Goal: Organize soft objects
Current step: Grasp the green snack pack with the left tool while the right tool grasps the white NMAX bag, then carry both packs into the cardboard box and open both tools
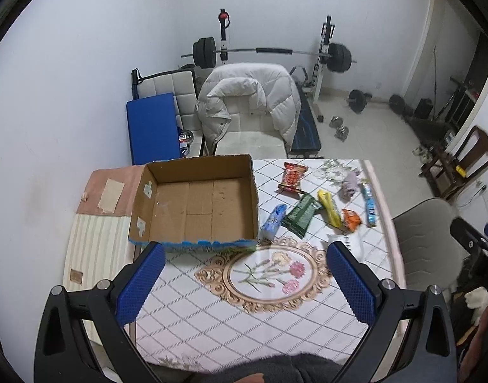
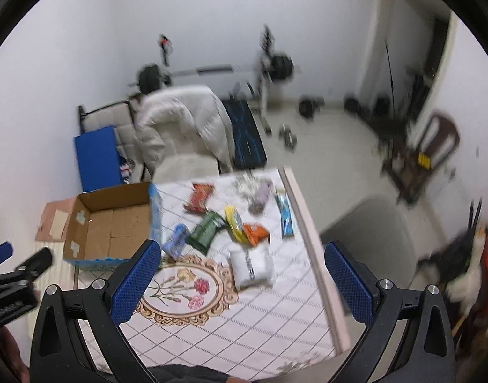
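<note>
Both grippers [image 1: 245,274] [image 2: 240,276] are hanging spread over one empty box [image 1: 199,204] and eight packets [image 2: 209,229], the right view's blurring them.

You have an open, empty cardboard box [image 1: 199,204] standing upright. To its right lie soft packets flat and scattered: red [image 1: 292,177], light blue [image 1: 273,220], green [image 1: 302,214], yellow [image 1: 329,208], orange [image 1: 351,219], a white pouch [image 2: 251,265] nearest you.
</note>
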